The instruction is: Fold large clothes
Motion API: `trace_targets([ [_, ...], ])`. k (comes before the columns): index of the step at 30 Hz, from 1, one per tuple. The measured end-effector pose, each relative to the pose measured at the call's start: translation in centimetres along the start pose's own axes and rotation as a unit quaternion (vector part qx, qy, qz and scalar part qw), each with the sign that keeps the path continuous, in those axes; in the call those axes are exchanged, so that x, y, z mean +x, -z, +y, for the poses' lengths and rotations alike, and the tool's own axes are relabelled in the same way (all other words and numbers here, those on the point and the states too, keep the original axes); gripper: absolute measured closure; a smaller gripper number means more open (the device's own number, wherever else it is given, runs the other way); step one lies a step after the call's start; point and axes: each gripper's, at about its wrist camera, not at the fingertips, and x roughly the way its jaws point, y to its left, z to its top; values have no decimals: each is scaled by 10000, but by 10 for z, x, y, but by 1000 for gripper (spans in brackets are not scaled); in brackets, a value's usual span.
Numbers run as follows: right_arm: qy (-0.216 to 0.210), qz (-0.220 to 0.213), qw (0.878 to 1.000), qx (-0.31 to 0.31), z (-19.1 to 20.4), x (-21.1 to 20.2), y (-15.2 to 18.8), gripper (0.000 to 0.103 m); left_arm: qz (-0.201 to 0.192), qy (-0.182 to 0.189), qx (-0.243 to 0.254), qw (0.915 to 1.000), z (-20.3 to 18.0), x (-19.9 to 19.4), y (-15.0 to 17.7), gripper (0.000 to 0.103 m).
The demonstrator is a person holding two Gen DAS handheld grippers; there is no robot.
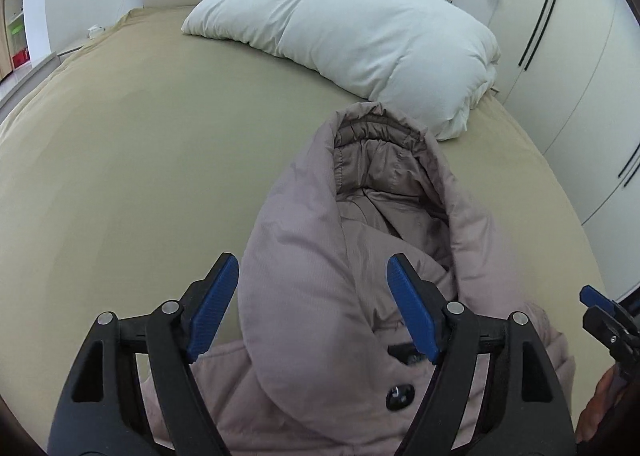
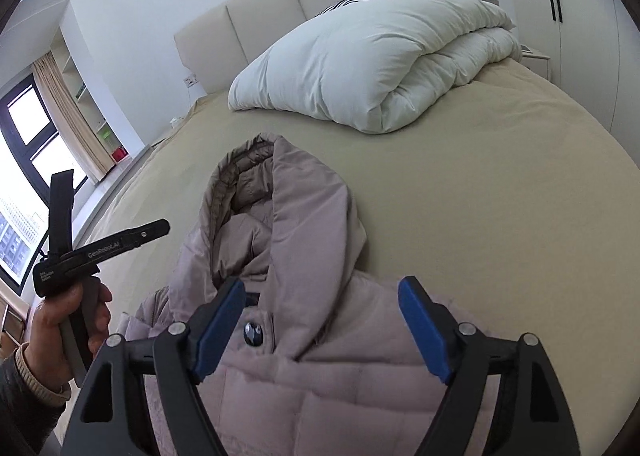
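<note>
A puffy mauve hooded jacket [image 2: 320, 380] lies front up on the tan bed sheet [image 2: 480, 196], its hood [image 2: 304, 212] pointing toward the headboard. A dark button [image 2: 253, 334] shows below the collar. My right gripper [image 2: 323, 284] hovers over the collar and right shoulder, jaws wide apart, nothing pinched. In the left wrist view my left gripper [image 1: 311, 260] stands open above the hood [image 1: 304, 232], its blue pads clear of the fabric. The button [image 1: 399, 396] sits near its right finger. A hand [image 2: 68, 320] holds the left gripper at the jacket's left side.
A folded white duvet [image 2: 380, 64] lies near the padded headboard [image 2: 320, 4], with a zebra-striped pillow behind it. White wardrobe doors [image 1: 580, 56] run along the bed's right side. A window [image 2: 24, 176] and shelves stand to the left. Bare sheet [image 1: 120, 156] spreads left of the jacket.
</note>
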Motion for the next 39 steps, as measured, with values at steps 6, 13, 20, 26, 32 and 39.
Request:
trace_targets([
  [6,-84,218,9997,-46,22,69,-48,15,321,-169,2,9993,3,57,-20,32],
  [13,367,709,9967,-159,40,146,-74,15,433,-168,147,9988,3,87,-23,45],
  [20,596,1247,9904,62,19,188,-76,55,546,48,75,9985,7,99,-27,82],
  [26,256,811,9964,60,7,136,-79,89,82,201,-15,9998,11,52,-21,94],
  [32,29,93,9998,-186,9,49,-61,93,-647,380,281,9968,-4,-33,13,94],
  [39,-140,-767,9969,-88,12,-63,11,99,-1060,735,584,9899,-31,-107,97,94],
])
